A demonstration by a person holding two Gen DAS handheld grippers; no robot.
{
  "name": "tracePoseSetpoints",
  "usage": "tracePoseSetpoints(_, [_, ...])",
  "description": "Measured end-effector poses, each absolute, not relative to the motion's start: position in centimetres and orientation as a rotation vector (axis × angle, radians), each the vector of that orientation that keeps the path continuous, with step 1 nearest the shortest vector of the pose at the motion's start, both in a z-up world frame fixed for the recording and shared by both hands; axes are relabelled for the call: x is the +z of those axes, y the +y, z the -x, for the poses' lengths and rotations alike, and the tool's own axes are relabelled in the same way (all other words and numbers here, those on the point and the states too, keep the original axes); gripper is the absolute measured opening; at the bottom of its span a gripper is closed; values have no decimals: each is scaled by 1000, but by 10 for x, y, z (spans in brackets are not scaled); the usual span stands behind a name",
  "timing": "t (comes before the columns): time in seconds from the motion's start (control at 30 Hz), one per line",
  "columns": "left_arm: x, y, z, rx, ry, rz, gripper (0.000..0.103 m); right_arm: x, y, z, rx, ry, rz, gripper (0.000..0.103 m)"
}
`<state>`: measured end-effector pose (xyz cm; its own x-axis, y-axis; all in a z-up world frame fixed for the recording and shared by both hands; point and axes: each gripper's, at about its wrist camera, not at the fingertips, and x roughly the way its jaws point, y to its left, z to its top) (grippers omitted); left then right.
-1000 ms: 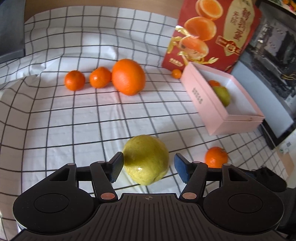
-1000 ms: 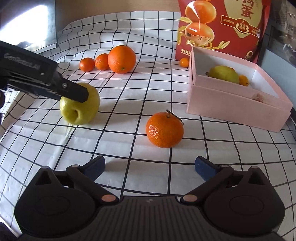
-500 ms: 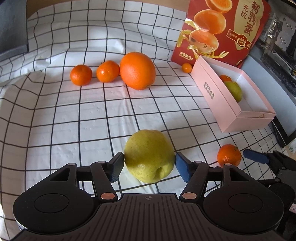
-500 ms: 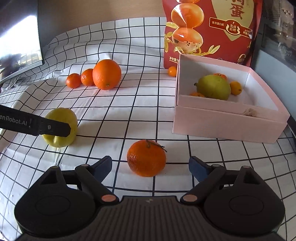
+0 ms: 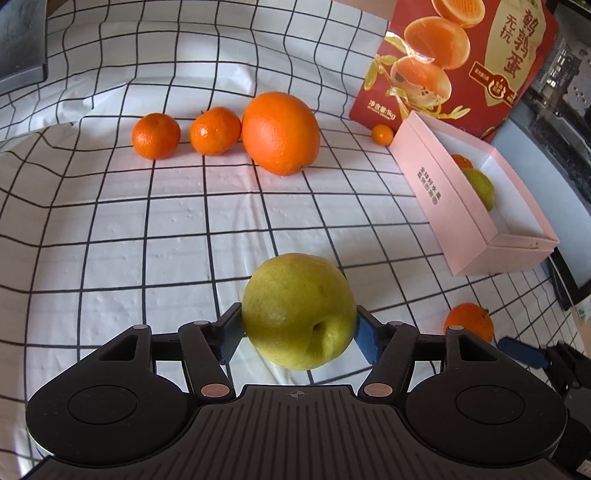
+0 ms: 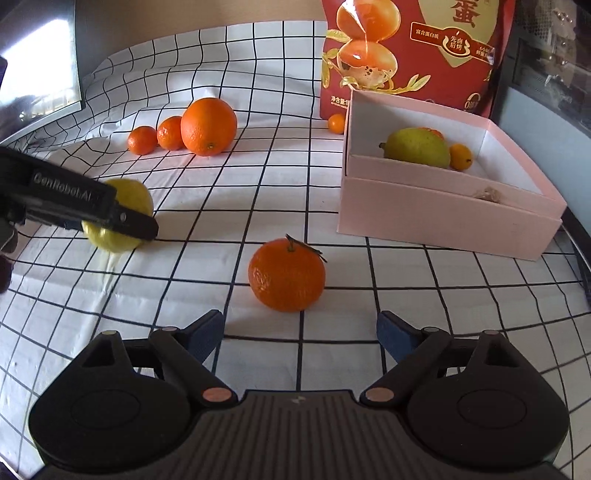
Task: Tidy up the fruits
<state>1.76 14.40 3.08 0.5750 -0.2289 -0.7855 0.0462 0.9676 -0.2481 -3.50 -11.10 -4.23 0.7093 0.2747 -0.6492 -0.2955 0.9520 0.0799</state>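
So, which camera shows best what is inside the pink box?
The right wrist view: it looks into the pink box and shows a green fruit with small orange ones beside it. In the left wrist view, the near wall hides most of the contents.

A white cloth (image 5: 155,229) with a black grid covers the whole table and rises in soft folds toward the back. Behind the cloth's far edge runs a plain tan wall (image 6: 192,14). At the cloth's far left corner stands a dark screen (image 6: 40,62), bright with reflected daylight. A tall red bag (image 6: 413,51) printed with gold letters stands on the cloth's far right part. Past the cloth's right edge sits dark shelving (image 6: 546,74), blurred.
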Motion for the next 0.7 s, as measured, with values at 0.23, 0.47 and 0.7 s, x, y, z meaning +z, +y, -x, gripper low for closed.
tracePoseSetpoints(0.23, [30,138,-24,-157,943,199,68,-43,-109,37,303,707,28,91])
tracePoseSetpoints(0.47, [29,141,-28,-182,947,192,67,-44,-108,38,296,699,24,91])
tracePoseSetpoints(0.7, [27,144,-18,-199,919,212,67,-43,-106,31,308,701,24,91])
